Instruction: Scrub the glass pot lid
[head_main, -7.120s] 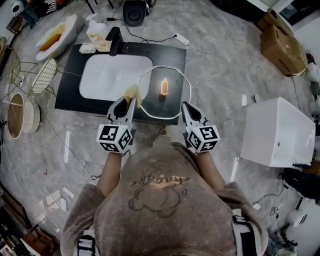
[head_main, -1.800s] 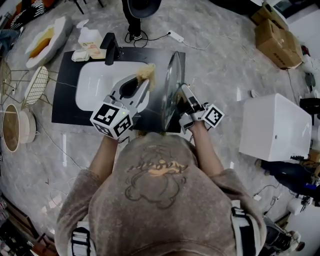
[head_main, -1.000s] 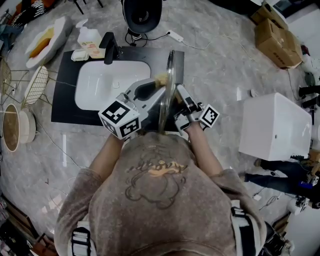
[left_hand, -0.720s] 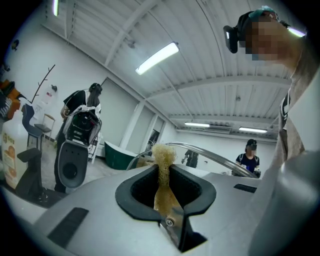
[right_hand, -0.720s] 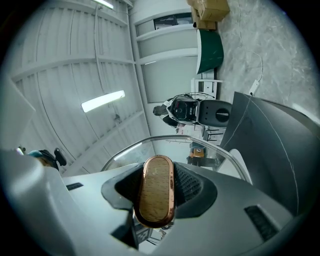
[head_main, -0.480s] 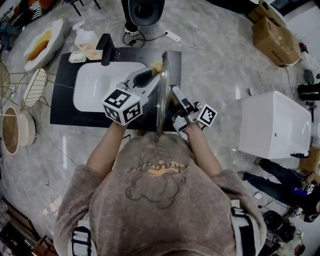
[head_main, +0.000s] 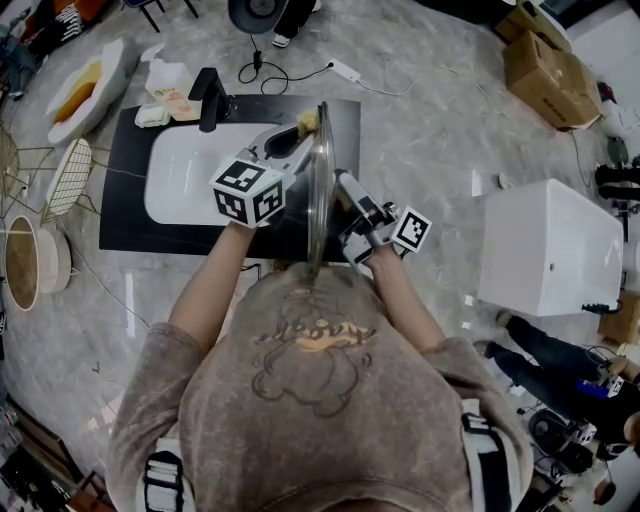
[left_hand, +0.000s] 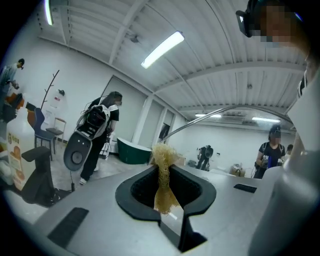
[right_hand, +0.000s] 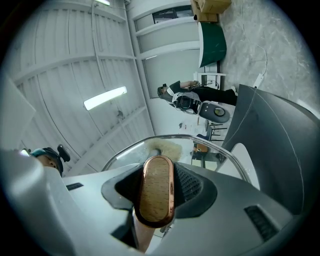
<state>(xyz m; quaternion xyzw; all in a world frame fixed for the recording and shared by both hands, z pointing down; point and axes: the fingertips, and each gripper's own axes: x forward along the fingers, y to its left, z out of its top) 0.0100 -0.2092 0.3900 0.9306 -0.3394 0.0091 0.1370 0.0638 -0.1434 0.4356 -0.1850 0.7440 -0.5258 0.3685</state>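
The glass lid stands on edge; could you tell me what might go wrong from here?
The right gripper holds the glass lid only by its wooden handle, so scrubbing pressure might twist it loose over the counter. The thinly pinched scrubber might slip from the left gripper.

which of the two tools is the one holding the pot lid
The right tool, shut on the wooden knob of the glass lid, which stands on edge. The left tool grips a straw-coloured scrubber instead, at the lid's other face.
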